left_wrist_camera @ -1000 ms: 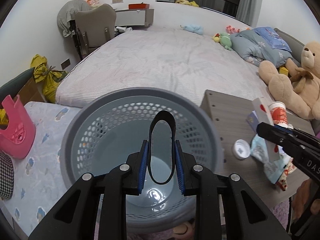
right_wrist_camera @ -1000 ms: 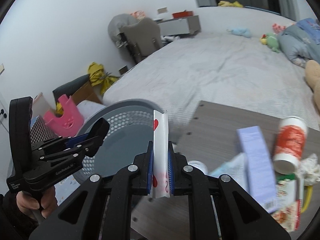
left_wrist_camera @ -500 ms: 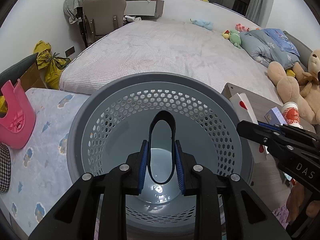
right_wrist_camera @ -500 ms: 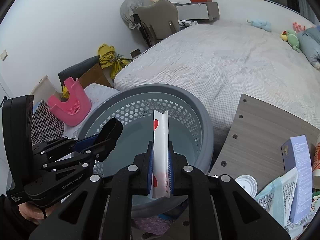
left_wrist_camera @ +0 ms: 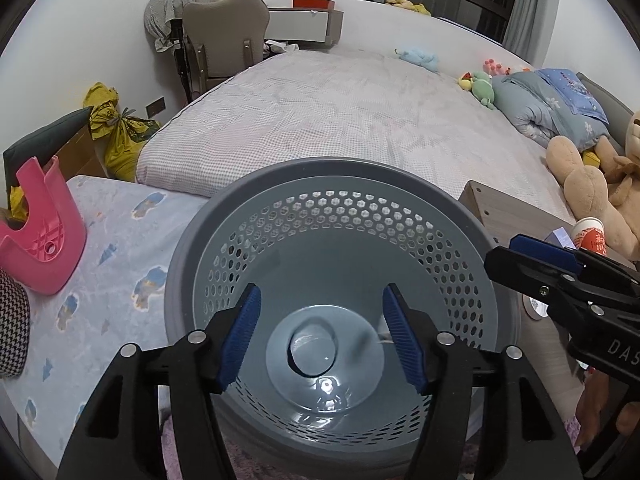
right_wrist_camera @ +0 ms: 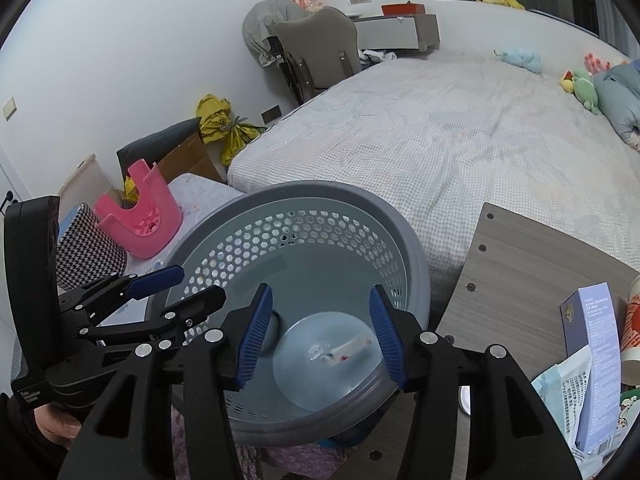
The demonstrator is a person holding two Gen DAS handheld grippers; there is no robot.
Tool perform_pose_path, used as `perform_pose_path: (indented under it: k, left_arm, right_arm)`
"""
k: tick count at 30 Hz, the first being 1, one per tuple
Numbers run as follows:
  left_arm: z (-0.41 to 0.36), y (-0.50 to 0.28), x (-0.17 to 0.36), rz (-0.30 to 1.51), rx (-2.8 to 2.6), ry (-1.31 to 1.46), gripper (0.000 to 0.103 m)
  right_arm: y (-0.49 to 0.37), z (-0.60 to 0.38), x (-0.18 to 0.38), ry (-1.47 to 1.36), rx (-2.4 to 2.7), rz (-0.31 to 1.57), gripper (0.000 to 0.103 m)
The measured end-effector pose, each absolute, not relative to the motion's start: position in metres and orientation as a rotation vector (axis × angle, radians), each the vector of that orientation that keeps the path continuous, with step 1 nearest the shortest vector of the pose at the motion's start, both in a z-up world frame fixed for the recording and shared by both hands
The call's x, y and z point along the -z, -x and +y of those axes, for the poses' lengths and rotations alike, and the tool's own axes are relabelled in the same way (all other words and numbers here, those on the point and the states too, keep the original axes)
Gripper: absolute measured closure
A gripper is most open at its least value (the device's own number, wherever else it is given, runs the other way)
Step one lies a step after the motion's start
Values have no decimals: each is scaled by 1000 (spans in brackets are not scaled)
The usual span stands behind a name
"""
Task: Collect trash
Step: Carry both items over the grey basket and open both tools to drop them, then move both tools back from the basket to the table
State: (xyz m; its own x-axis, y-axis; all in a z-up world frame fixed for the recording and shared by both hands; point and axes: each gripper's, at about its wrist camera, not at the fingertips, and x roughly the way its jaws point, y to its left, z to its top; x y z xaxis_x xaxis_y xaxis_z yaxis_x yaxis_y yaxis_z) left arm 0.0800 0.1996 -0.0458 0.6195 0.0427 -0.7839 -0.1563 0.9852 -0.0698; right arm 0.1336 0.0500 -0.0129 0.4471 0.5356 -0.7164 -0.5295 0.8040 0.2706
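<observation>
Left tool [left_wrist_camera: 318,336]: jaws spread wide, nothing between them; poised over the mouth of the bin, pointing down into it.
Right tool [right_wrist_camera: 316,332]: jaws spread wide, nothing held; also over the bin mouth, from the bench side.
Bin [left_wrist_camera: 336,216]: grey-blue, round, perforated wall, solid floor; stands between the bed and the bench.
Wrapper [right_wrist_camera: 346,350]: white strip with red marks, lying flat on the bin floor, right of centre, touching no tool.
Ring [left_wrist_camera: 313,350]: dark oval loop on the bin floor, near centre; outline only partly clear through glare.
Bench [right_wrist_camera: 520,272]: wood-grain top, just right of the bin.
Box [right_wrist_camera: 592,364]: pale lilac carton on the bench, tilted against other litter.
Cup [left_wrist_camera: 591,236]: red-and-white paper cup on the bench's far side, seen past the right tool.
Packet [right_wrist_camera: 560,396]: pale blue printed pack under the box, at the bench's near edge.
Lid [left_wrist_camera: 534,308]: white disc on the bench, mostly hidden behind the right tool.
Bed [left_wrist_camera: 340,120]: checked sheet, behind bin and bench.
Stool [left_wrist_camera: 40,236]: pink, overturned, left of the bin on a patterned mat.
Bear [left_wrist_camera: 592,188]: tan plush at the bed's right edge, beyond the bench.
</observation>
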Motion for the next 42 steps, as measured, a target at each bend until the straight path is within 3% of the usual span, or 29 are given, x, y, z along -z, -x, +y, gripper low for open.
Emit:
perform_pose_path:
  k: [21, 32, 42]
  left_arm:
    - [206, -70, 44, 882, -168, 138, 30]
    - [205, -65, 39, 870, -167, 137, 27]
    - [194, -59, 35, 861, -151, 120, 26]
  right_arm:
    - [-129, 49, 17, -9, -664, 904, 50]
    - [-123, 42, 12, -21, -645, 888, 34]
    - [-113, 31, 6, -21, -616, 866, 28]
